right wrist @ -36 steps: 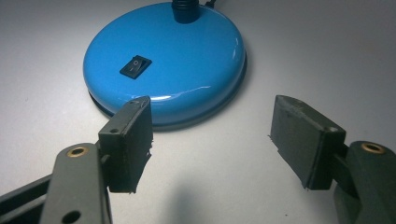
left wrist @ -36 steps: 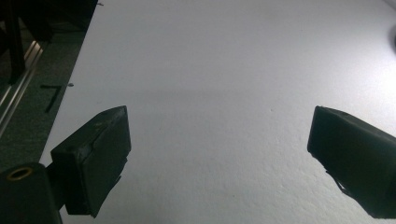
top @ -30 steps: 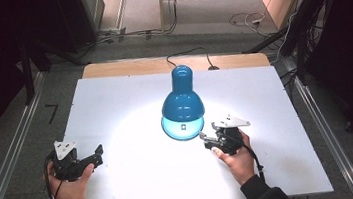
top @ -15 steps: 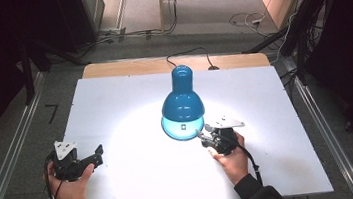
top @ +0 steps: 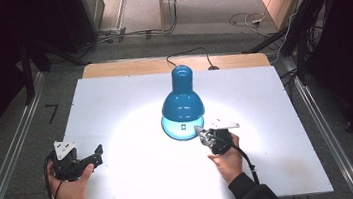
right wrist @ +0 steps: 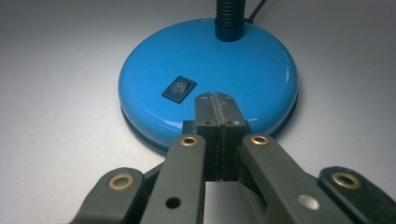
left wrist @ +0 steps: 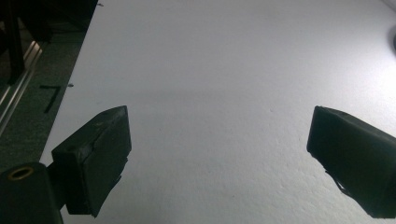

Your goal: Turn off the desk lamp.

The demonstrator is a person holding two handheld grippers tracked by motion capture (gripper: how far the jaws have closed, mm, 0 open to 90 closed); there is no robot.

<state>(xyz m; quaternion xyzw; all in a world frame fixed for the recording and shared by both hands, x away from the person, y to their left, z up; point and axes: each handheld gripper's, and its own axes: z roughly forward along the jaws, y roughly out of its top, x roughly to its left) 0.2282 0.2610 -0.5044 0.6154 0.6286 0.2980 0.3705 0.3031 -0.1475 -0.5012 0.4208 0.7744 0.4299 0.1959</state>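
Observation:
A blue desk lamp point(top: 182, 104) stands lit on the white table point(top: 114, 101), its shade pointing down over its round base point(right wrist: 210, 79). A black rocker switch point(right wrist: 179, 88) sits on top of the base. My right gripper point(top: 200, 131) is at the base's front right edge. Its jaws have just been closing and now meet with nothing between them, and the tips point(right wrist: 215, 100) hover over the base just right of the switch. Whether they touch the base I cannot tell. My left gripper point(top: 95, 156) rests at the front left, jaws wide open point(left wrist: 219, 158) over bare table.
The lamp's black cord point(top: 187, 57) runs off the far edge of the table. Metal rails point(top: 14, 148) flank the table on both sides. A pool of lamp light lies around the base.
The right gripper has moved a little forward and left to the lamp base, and its jaws have closed. The left gripper has stayed where it was.

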